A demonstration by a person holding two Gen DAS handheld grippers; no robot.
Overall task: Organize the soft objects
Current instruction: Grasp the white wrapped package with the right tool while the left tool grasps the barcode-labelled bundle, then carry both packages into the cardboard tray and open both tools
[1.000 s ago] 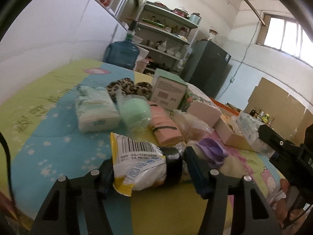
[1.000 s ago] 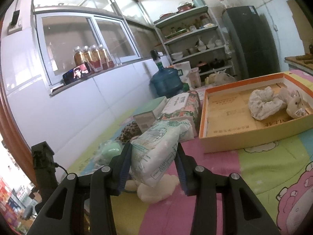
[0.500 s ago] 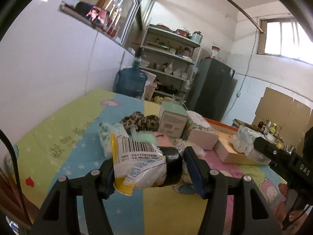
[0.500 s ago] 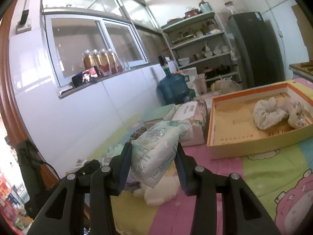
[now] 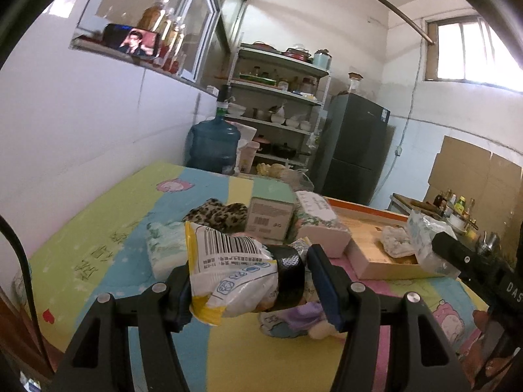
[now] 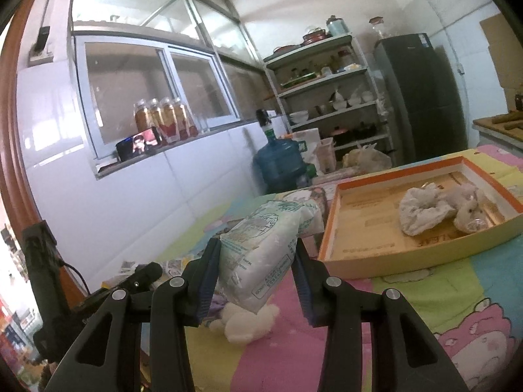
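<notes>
My left gripper [image 5: 253, 282] is shut on a white and yellow plastic pack [image 5: 228, 277] with a barcode and a black band, held above the bed. In the right wrist view my right gripper [image 6: 256, 277] is shut on a soft white and green tissue pack [image 6: 261, 251], also off the bed. Right of it lies an orange-rimmed cardboard tray [image 6: 330, 228] holding a crumpled white cloth [image 6: 421, 209] and a pale plush toy [image 6: 467, 205]. The left wrist view shows the same tray [image 5: 369, 261] on the right, with the tissue pack [image 5: 425, 238] hanging over it.
On the colourful bed sheet [image 5: 108, 228] lie a leopard-print item [image 5: 215, 215], a green box [image 5: 271, 215], a floral pack [image 5: 317, 225], a wipes pack [image 5: 163, 248] and a purple piece [image 5: 307, 313]. A white fluffy lump [image 6: 248, 323] sits under my right gripper. A white wall runs along the left.
Both grippers have risen with their packs still in them. In the left wrist view the pile on the bed has dropped lower and farther away, and more wall and window show.
</notes>
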